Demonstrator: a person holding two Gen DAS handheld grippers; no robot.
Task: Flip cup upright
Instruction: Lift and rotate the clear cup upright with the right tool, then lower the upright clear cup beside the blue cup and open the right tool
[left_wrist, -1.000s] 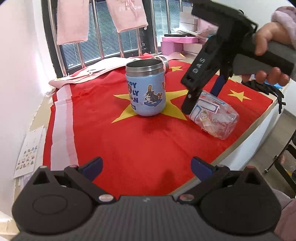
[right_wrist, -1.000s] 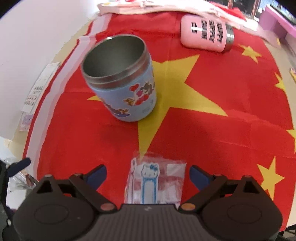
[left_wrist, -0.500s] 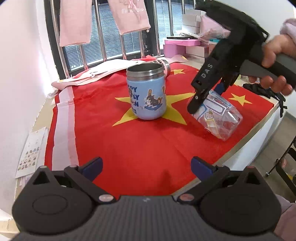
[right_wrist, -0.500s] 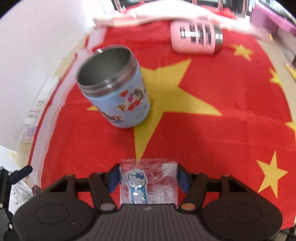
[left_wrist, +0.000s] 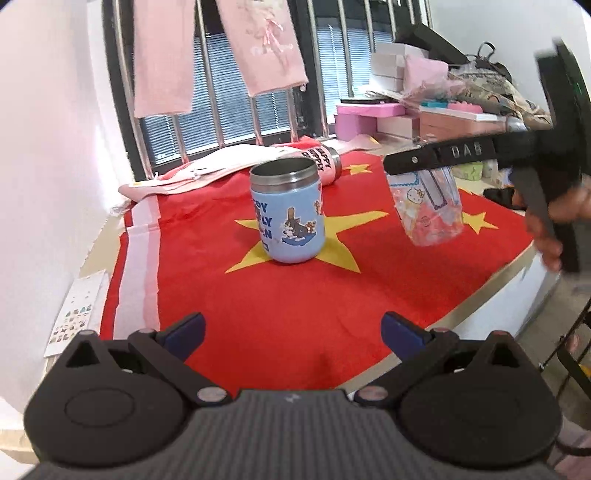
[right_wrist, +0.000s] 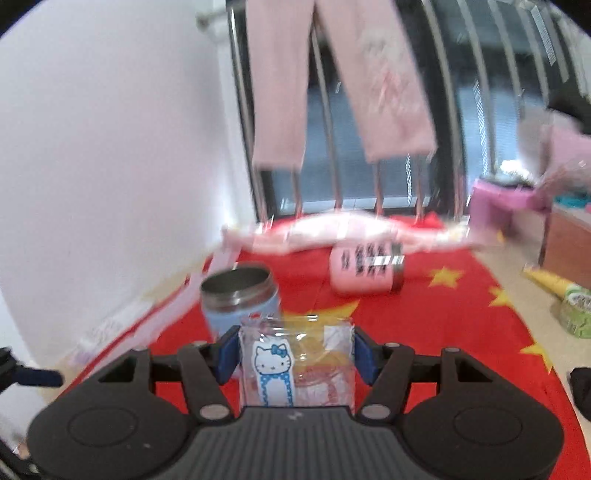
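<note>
My right gripper is shut on a clear glass cup with a Hello Kitty sticker and holds it in the air, near upright, above the red flag cloth. In the left wrist view the same cup hangs under the right gripper's black finger, right of a blue steel cup that stands upright. My left gripper is open and empty above the near part of the cloth. A pink cup lies on its side at the back.
The red cloth with yellow stars covers the table; its front right edge drops to the floor. Pink cloth lies along the barred window. A sticker sheet lies at left by the white wall.
My right gripper closed on the lying glass cup, lifted it off the cloth and turned it towards upright. The left gripper stayed open and shifted little.
</note>
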